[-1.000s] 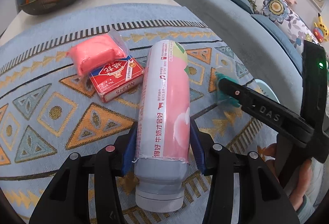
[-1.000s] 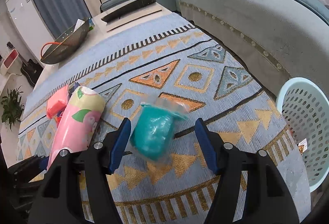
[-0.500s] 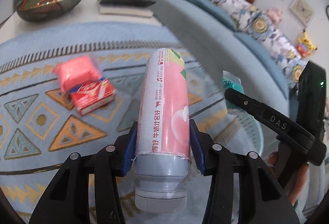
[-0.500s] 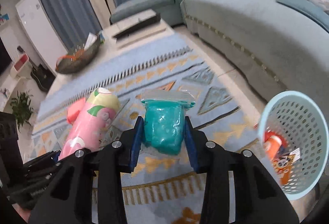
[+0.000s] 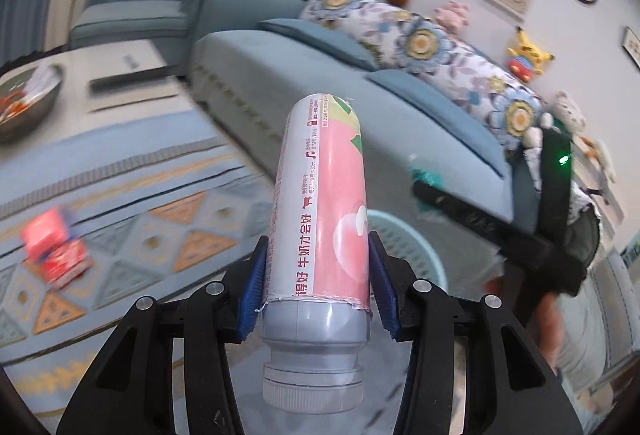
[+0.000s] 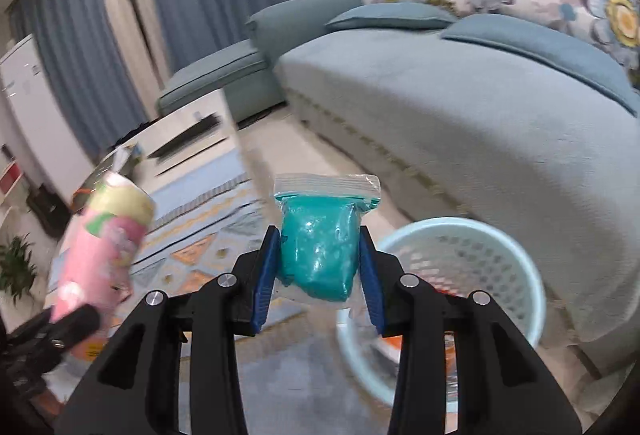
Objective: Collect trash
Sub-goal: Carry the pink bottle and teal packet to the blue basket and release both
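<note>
L gripper clamps a smooth pink-labelled cylindrical bottle, grey cap nearest cam. R gripper squeezes a soft teal blob in a clear zip bag. Beyond: perforated pale-blue plastic basket, patterned rug, plush sofa.
</note>
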`<state>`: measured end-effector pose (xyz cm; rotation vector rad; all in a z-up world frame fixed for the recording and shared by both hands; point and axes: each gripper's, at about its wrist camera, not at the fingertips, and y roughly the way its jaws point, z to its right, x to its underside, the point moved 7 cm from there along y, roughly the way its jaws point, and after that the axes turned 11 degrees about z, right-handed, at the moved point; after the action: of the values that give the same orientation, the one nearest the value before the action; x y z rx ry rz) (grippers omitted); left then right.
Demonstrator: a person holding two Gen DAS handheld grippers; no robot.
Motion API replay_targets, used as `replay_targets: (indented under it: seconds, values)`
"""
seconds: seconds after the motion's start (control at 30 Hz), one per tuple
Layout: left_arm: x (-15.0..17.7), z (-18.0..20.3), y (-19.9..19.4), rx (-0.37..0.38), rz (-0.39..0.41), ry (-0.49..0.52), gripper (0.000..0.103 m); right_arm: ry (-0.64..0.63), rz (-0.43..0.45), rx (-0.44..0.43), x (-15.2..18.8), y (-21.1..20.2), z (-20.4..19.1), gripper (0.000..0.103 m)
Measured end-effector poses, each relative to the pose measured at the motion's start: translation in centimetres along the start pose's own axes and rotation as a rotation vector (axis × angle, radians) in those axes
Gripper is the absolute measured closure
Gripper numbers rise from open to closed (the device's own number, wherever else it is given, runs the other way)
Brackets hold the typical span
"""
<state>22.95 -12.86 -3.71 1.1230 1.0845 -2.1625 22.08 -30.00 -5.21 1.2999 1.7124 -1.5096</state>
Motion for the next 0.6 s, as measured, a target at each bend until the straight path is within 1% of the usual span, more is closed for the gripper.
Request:
replay_targets:
  seconds: [0.07, 0.13, 0.2, 0.27, 0.33, 0.47, 0.57, 0.6]
  values:
    - [-0.2, 2.9, 1.5, 0.025, -0.005, 0.034, 0.058, 0.027, -0.003, 0.03, -0.1, 0.0, 2.2, 0.068]
    - [0.0, 5.0, 2.8, 0.034, -0.01, 0.062, 0.058, 0.087, -0.013, 0.031, -0.3, 0.0, 4.3, 0.068]
    - [0.5, 6.5, 4.2, 0.048, -0.023, 0.063, 0.058, 0.144, -0.026, 0.04, -0.2, 0.2, 6.4, 0.068]
    - [1.3, 7.7, 5.8, 0.059, -0.044, 0.055, 0.058, 0.172, -0.031, 0.075, -0.3, 0.2, 8.3, 0.068]
    - [1.9, 8.2, 7.0, 0.06, -0.059, 0.049, 0.058, 0.201, -0.037, 0.094, -0.4, 0.3, 9.7, 0.068]
    - [3.4, 8.9, 10.7, 0.048, -0.097, 0.004, 0.058, 0.273, -0.077, 0.135, 0.2, 0.8, 12.4, 0.068]
    - [5.0, 9.4, 12.7, 0.047, -0.136, -0.011, 0.058, 0.256, -0.089, 0.196, 0.1, 1.2, 13.8, 0.068]
    - [5.7, 9.6, 13.3, 0.049, -0.15, -0.02, 0.058, 0.258, -0.099, 0.2, 0.2, 1.3, 14.0, 0.068]
